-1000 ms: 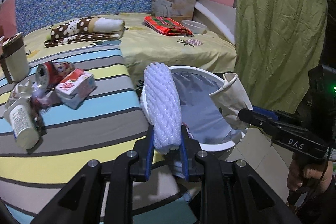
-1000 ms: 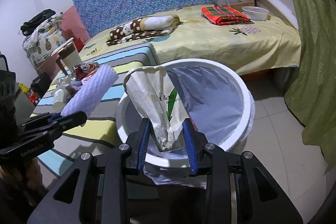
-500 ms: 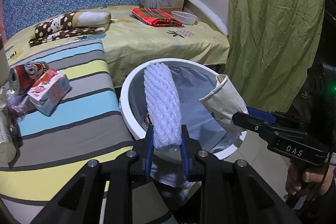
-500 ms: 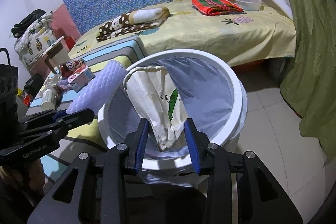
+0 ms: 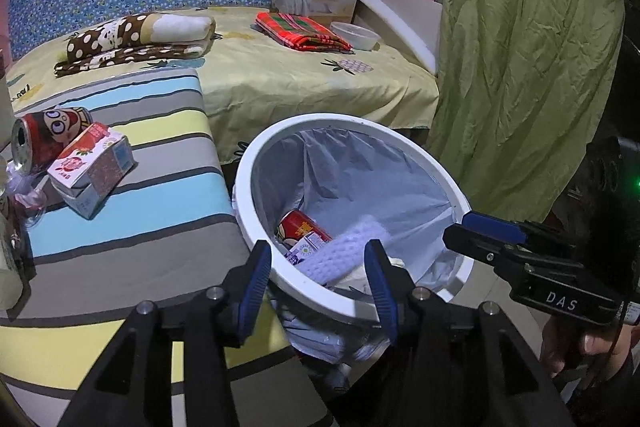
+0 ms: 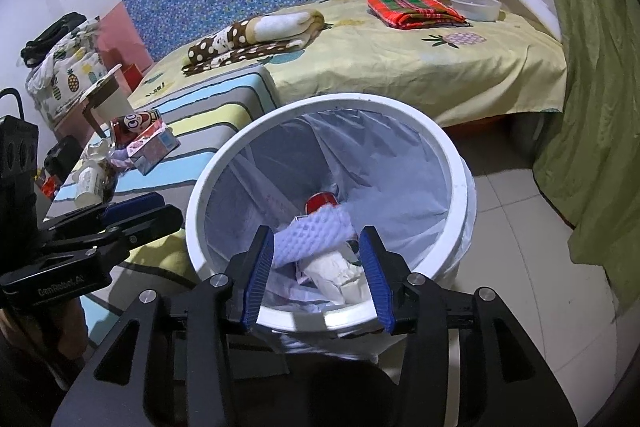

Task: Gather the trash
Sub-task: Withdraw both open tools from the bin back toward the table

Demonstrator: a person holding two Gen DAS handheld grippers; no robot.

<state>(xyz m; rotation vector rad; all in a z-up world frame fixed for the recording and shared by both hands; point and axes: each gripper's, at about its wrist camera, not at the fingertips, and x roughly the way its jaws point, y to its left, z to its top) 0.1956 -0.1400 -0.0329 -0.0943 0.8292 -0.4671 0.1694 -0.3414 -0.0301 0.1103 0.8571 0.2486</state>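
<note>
A white bin (image 5: 256, 163) (image 6: 400, 107) with a grey liner stands on the floor beside a striped bench (image 5: 132, 211). Inside lie a white foam net sleeve (image 5: 340, 247) (image 6: 320, 231), a crumpled white paper bag (image 6: 336, 275) and a red can (image 5: 300, 223) (image 6: 320, 201). My left gripper (image 5: 318, 275) is open and empty over the bin's near rim; it shows at left in the right wrist view (image 6: 132, 215). My right gripper (image 6: 318, 267) is open and empty over the bin; it shows at right in the left wrist view (image 5: 480, 231).
On the bench lie a red can (image 5: 44, 135), a small carton (image 5: 92, 167), a white bottle (image 6: 88, 183) and crumpled wrappers (image 6: 108, 155). A bed (image 5: 300, 83) with folded cloths, a bowl and a box is behind. A green curtain (image 5: 520, 47) hangs at right.
Both grippers opened. The foam sleeve dropped from the left one and the paper bag from the right one; both now lie in the bin.
</note>
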